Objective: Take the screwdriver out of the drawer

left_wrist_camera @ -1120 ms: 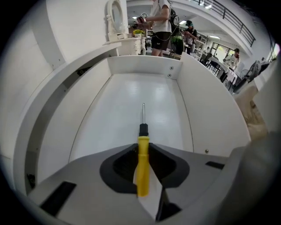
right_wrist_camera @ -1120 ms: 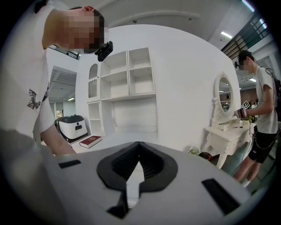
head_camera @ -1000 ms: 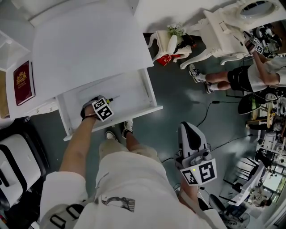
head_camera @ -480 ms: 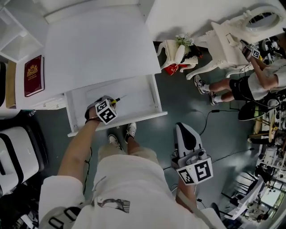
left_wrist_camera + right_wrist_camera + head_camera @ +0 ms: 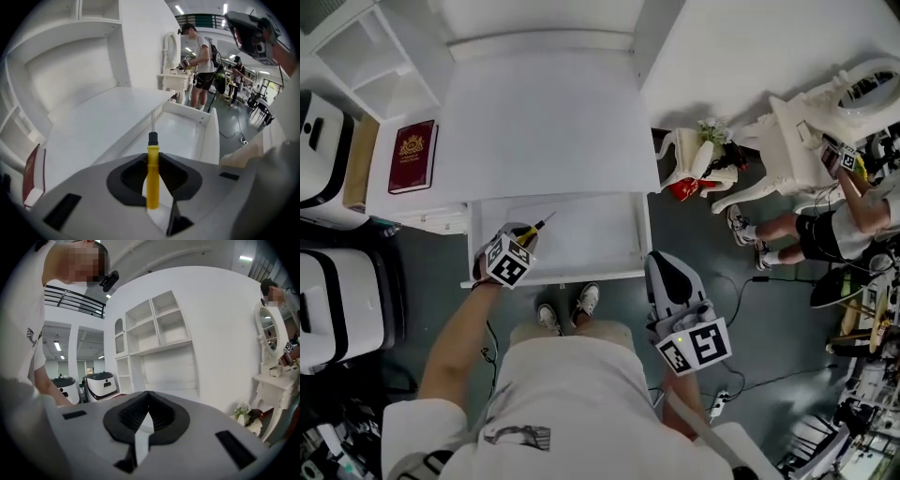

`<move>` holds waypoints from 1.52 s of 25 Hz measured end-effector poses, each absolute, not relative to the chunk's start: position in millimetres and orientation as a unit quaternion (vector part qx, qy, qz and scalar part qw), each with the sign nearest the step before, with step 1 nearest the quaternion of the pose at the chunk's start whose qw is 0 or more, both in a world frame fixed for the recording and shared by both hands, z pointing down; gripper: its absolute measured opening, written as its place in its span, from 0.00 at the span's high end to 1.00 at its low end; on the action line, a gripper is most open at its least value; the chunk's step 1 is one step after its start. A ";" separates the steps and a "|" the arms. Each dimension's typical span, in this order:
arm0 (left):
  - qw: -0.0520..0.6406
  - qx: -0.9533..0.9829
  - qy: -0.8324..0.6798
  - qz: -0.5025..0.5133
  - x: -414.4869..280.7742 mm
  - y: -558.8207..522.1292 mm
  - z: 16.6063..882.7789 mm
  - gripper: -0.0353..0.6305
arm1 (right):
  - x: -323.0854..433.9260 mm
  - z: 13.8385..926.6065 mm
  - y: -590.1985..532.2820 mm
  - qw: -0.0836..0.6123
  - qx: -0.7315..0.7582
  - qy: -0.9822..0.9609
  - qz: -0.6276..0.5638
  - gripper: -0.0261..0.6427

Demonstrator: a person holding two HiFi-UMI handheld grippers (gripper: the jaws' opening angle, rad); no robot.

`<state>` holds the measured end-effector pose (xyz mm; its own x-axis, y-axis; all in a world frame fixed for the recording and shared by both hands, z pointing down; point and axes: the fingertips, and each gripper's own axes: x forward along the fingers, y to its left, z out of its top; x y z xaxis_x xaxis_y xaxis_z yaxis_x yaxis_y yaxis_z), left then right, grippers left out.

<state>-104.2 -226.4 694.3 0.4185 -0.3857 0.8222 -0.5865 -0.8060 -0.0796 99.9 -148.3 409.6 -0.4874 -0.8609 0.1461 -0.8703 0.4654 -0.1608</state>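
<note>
While left tool (image 5: 523, 236) clamps screwdriver (image 5: 152, 176), handle mostly hidden overhead, shaft faint.

White desk (image 5: 544, 122), white shelves (image 5: 159, 329), dark floor (image 5: 703, 244), perhaps a vanity table (image 5: 811, 127)

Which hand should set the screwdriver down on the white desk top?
Left. The left gripper has its jaws shut on the yellow-handled screwdriver, over the open white drawer next to the white desk top. The right gripper holds nothing, outside the drawer's front.

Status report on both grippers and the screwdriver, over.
Left gripper shut on screwdriver, held over open drawer. Right gripper shut, empty, beside drawer front. Nothing in the way.
</note>
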 end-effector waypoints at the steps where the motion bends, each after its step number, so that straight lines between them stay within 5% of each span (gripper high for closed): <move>1: 0.112 0.833 -0.300 0.451 -109.0 -226.7 689.8 0.82 | 97.8 407.6 -152.3 0.021 0.500 -0.859 0.105 0.95; 26: 0.134 0.815 -0.489 0.281 -160.6 -244.9 567.7 0.82 | 101.7 377.5 -205.1 -0.017 0.453 -0.889 0.062 0.95; 38: 0.059 0.824 -0.544 0.146 -191.2 -257.0 438.4 0.82 | 103.4 363.0 -204.4 -0.021 0.472 -0.880 0.049 0.95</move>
<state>-191.2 -257.0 438.4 0.3653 -0.8794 0.3054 -0.9140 -0.4011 -0.0616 103.4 -204.4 363.0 -0.5543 -0.8323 0.0084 -0.8282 0.5505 -0.1054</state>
